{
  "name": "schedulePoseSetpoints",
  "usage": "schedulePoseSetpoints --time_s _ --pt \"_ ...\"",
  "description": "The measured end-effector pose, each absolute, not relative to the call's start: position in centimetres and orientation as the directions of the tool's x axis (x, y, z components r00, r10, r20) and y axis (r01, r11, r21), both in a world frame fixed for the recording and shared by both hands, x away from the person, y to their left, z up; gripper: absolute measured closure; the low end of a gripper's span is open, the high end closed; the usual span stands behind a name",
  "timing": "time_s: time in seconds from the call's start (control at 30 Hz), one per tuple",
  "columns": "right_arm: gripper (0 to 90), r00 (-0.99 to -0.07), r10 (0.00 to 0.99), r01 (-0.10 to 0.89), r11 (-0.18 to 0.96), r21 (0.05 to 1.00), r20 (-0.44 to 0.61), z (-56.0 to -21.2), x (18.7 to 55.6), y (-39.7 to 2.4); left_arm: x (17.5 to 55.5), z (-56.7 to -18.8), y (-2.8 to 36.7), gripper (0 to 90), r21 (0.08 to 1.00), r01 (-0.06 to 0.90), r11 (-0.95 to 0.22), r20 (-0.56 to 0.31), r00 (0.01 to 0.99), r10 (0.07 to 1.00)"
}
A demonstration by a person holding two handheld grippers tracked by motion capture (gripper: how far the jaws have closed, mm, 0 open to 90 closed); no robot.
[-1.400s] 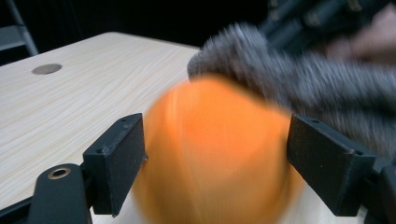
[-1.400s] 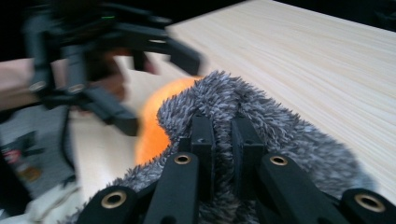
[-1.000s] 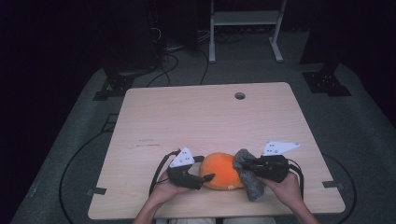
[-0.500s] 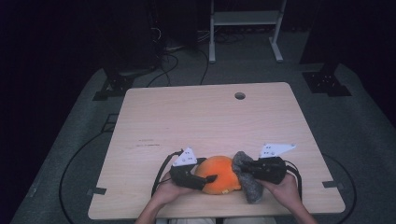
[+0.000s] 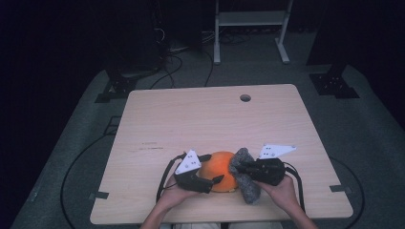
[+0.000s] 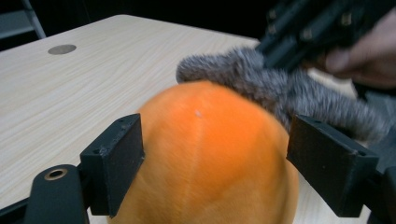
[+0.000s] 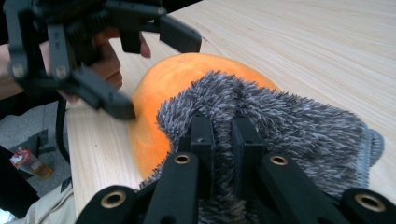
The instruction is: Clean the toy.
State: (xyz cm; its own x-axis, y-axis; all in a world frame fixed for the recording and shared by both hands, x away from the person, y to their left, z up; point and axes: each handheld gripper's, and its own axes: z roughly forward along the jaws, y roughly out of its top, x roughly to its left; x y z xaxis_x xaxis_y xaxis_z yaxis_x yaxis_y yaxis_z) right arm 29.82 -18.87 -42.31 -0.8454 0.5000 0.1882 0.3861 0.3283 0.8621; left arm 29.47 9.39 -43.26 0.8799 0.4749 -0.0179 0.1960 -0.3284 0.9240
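the wooden table point(image 5: 191, 119) is your biggest thing, 1 of it, with 1 round cable hole point(image 5: 245, 98) near its far edge. near your edge sits 1 orange plush dome point(image 5: 218, 170), a soft velvety cushion-like thing resting on the wood between your 2 grippers. it looks light and squashy, so it will dent under the pads rather than slip; take it low on its sides, where it is widest. 1 grey fuzzy cloth point(image 5: 244, 175) drapes against the dome's right side and down onto the table; it is limp and will sag, so pinch a bunched fold. your right gripper point(image 7: 223, 135) is clamped tight on that cloth, pile bulging around the jaws. your left gripper point(image 6: 215, 154) has its jaws spread to either side of the dome; they have just been opening, with the dome between them, 1 pad at the plush and the other apart, so no real grip there.
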Motion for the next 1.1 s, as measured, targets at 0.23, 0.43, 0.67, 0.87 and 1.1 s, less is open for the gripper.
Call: schedulePoseSetpoints --time_s 0.23,0.43,0.67,0.87,1.1 --pt "80.7 -0.76 0.612 0.491 0.324 0.809 0.216 -44.6 30.7 -21.0 29.5 -44.2 10.0 33.2 0.886 0.201 -0.417 0.032 0.873 0.487" --pt "80.3 -0.782 0.557 0.47 0.229 0.852 0.281 -43.2 30.3 -20.5 29.5 -44.6 10.1 36.6 0.891 0.184 -0.414 0.043 0.875 0.482" --pt "80.5 -0.747 0.614 0.506 0.275 0.818 0.256 -44.4 30.7 -20.3 29.6 -44.6 10.4 34.9 0.894 0.201 -0.4 0.018 0.877 0.48" --pt "80.4 -0.733 0.638 0.497 0.262 0.827 0.238 -43.8 30.5 -20.7 29.4 -44.5 10.2 32.5 0.898 0.192 -0.396 0.017 0.884 0.468" --pt "80.5 -0.738 0.635 0.49 0.268 0.83 0.231 -44.2 31.2 -19.9 29.3 -44.5 10.2 32.9 0.894 0.183 -0.409 0.029 0.888 0.46"
